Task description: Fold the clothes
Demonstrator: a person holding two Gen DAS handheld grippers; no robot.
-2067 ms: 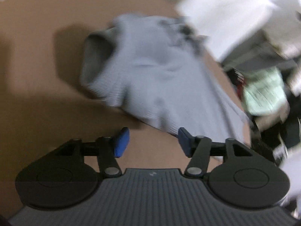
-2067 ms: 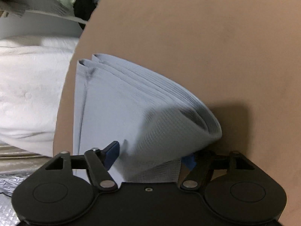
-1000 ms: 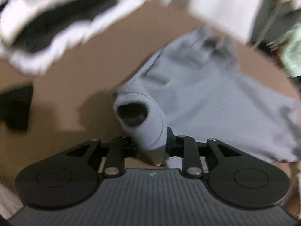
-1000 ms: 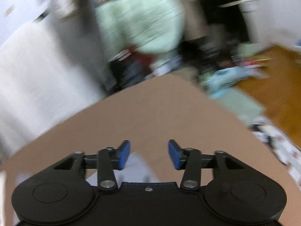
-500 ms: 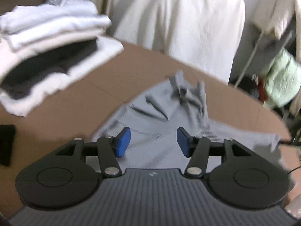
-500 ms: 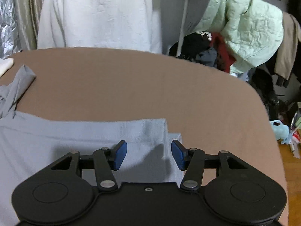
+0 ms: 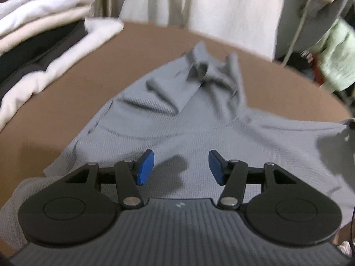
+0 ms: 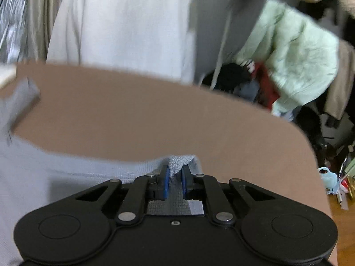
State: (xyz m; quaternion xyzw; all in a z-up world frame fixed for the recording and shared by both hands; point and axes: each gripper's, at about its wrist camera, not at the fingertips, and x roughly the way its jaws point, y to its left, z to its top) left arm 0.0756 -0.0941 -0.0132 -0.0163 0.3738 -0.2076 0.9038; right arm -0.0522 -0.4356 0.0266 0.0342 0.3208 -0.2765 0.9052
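Note:
A grey waffle-knit garment (image 7: 188, 122) lies spread on the brown table (image 7: 88, 77), its far end bunched into crumpled folds. My left gripper (image 7: 180, 166) hovers open just above the garment's near part, with nothing between its blue pads. In the right wrist view the same garment (image 8: 66, 173) runs along the left and near side of the table (image 8: 155, 122). My right gripper (image 8: 175, 181) has its jaws closing on a corner of the grey garment, and the cloth sticks up between the pads.
A stack of folded white, cream and black clothes (image 7: 33, 44) sits on the table's left side. White cloth (image 8: 122, 22) hangs behind the far edge. A pale green jacket (image 8: 299, 62) and floor clutter (image 8: 332, 177) lie beyond the table's right edge.
My left gripper let go of the rolled grey cloth, opened and drew back over the spread garment. My right gripper came down to the garment's corner and closed on it.

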